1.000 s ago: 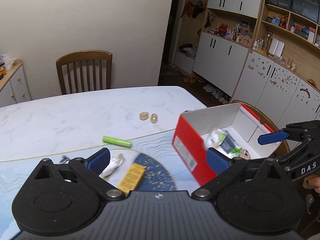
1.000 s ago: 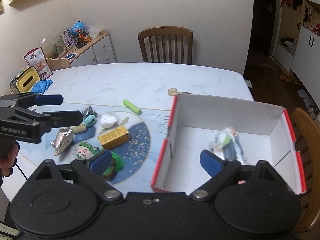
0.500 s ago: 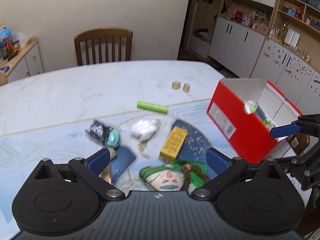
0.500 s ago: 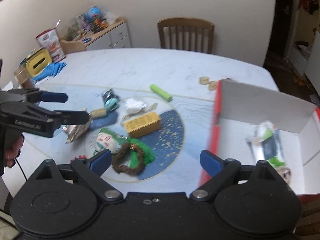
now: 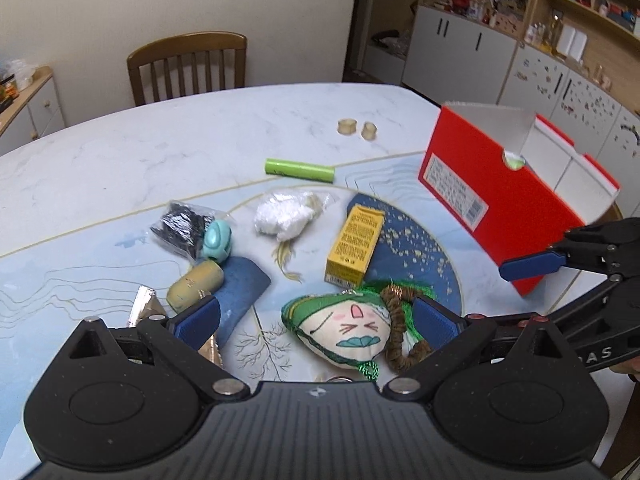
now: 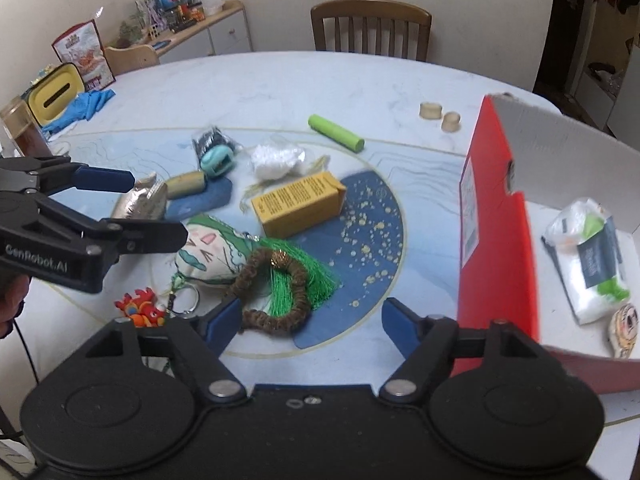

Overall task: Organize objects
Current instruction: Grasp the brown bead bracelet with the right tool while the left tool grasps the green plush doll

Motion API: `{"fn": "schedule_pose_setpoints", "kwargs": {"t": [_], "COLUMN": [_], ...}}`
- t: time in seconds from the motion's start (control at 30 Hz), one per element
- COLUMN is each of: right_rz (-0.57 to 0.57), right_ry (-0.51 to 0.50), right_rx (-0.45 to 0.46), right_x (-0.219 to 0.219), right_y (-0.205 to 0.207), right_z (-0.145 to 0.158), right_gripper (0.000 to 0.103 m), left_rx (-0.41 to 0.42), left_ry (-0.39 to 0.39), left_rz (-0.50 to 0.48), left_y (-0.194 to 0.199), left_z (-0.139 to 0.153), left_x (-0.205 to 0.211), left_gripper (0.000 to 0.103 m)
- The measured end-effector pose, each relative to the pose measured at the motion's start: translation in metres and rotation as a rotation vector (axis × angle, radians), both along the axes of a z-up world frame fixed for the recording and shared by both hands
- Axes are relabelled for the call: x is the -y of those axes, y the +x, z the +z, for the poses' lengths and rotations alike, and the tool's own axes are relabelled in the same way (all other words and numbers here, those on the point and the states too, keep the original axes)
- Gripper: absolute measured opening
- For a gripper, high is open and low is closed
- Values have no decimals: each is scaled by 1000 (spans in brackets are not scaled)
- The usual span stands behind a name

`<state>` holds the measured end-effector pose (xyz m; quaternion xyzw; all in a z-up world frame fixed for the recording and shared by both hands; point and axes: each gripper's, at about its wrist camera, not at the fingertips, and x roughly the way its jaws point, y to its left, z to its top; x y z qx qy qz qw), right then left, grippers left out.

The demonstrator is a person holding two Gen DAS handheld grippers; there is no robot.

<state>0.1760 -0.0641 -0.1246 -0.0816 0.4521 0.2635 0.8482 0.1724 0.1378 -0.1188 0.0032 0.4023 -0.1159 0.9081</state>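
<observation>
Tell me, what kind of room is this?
Most likely a home dining room: a white marble-look dining table with a brown wooden slat-back chair behind it, and white cupboards under cluttered wooden shelves along the wall.

Wooden chair (image 5: 188,66) against cream wall (image 5: 120,4)

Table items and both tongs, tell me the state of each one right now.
Left tongs: open, empty.
Right tongs: open, empty.
Red cardboard box: lidless, holding a white wipes packet.
Yellow carton: closed, lying on its side.
Green cylindrical tube: lying flat.
Green-haired plush face: lying face up.
Brown bead bracelet: lying on the plush's green tassel.
</observation>
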Motion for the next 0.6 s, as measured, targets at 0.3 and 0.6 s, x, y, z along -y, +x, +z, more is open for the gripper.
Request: {"fn": "schedule_pose_setpoints", "kwargs": {"t": [0.3,0.6], "right_rz": [-23,-46], "right_ry": [1,47], "right_rx": [-24,-82], "right_x": [-11,-15], "right_y": [4,10], "right_z": [-19,-30], "right_gripper": [55,38], "left_rx": [-30,-77], "left_ry": [-50,-114], "left_rz": [-14,-2], "left_y": [10,18], "left_z": [-12,-22], "left_x": [-1,0], "left_gripper": [103,102]}}
